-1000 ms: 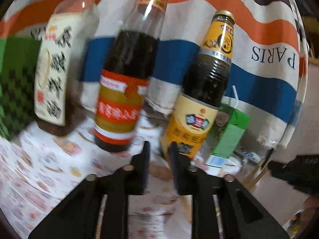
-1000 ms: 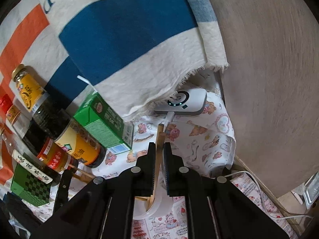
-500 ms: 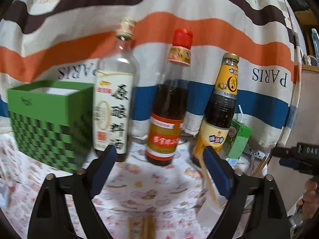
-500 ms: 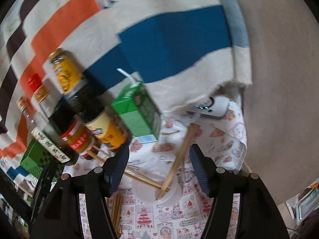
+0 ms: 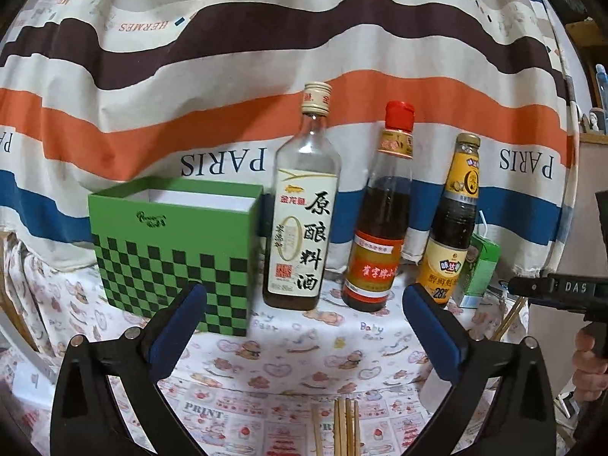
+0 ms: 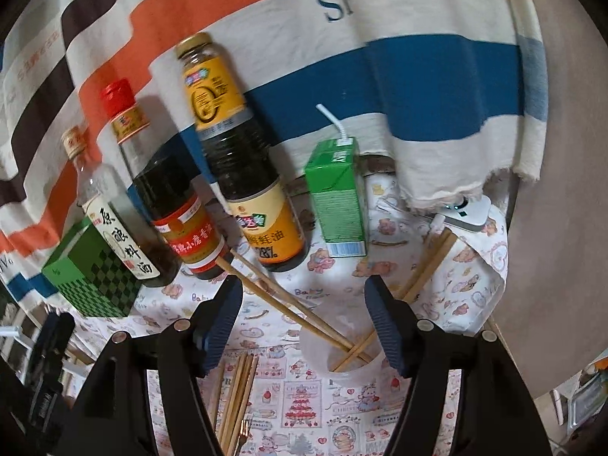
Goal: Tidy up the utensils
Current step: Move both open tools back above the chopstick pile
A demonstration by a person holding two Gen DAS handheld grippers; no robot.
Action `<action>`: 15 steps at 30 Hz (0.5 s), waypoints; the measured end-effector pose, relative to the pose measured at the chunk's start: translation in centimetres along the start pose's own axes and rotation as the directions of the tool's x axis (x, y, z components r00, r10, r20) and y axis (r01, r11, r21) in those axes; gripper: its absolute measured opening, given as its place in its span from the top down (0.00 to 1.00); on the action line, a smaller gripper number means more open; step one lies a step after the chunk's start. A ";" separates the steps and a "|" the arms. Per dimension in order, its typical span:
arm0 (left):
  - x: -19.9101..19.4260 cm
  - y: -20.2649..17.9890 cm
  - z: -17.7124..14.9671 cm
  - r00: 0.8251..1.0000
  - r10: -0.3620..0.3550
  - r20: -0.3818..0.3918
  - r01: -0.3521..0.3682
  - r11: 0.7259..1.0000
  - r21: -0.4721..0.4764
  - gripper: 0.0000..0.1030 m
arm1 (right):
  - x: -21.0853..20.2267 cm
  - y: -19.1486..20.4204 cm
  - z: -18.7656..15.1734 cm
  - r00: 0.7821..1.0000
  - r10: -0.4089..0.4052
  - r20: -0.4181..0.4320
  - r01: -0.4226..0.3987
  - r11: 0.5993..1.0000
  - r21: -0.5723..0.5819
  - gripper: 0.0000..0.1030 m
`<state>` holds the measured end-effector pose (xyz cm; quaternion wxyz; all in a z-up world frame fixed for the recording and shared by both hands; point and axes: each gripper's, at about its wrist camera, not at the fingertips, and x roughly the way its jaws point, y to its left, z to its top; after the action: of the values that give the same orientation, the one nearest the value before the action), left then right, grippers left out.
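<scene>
Right wrist view catalogued one translucent white cup (image 6: 351, 370) on the printed tablecloth (image 6: 456, 288), taken here as the landmark for all places. Inside the cup: several wooden chopsticks (image 6: 304, 311), their tips crossed at its bottom — two leaning out over its left rim toward the bottles, the others out over its right rim toward a white device (image 6: 469, 212) at the table's far corner. Left of the cup and nearer the camera: a loose bundle of chopsticks (image 6: 237, 395) lying flat on the cloth, with what looked like a fork tip (image 6: 243, 427) beside them, too small to confirm. Behind the cup: a green drink carton (image 6: 336, 197), an oyster sauce bottle (image 6: 243, 174), a red-capped bottle (image 6: 167, 190), a cooking wine bottle (image 6: 110, 224) and a green checked box (image 6: 91, 277). The right gripper (image 6: 304, 315) hovered above the cup with jaws spread and nothing pinched. The left gripper (image 5: 304, 323) had jaws opening wide, empty, the same loose chopsticks below it. Judgement: partly done — some sticks were stowed, the flat bundle remained to be collected.
</scene>
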<state>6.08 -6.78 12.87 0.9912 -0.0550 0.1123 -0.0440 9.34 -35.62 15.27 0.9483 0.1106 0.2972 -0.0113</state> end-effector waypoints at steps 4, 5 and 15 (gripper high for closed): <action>-1.5 0.5 0.6 0.999 -0.011 0.038 0.011 1.000 -0.013 0.01 | -0.3 1.1 -0.2 1.000 0.005 0.014 -0.005 1.000 -0.003 0.32; -1.8 0.5 0.6 0.999 -0.015 0.046 0.015 1.000 -0.002 0.01 | -0.5 1.3 -0.3 1.000 0.012 0.018 -0.012 1.000 -0.011 0.32; 1.2 2.3 -4.2 0.997 -0.008 -0.070 0.005 0.999 -0.038 0.01 | -0.2 4.3 -1.4 0.999 0.049 -0.011 -0.049 0.997 -0.060 0.27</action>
<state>6.47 -5.02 8.24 0.9852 -0.0727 0.1478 -0.0470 8.78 -31.14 15.13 0.9498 0.0894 0.2989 0.0213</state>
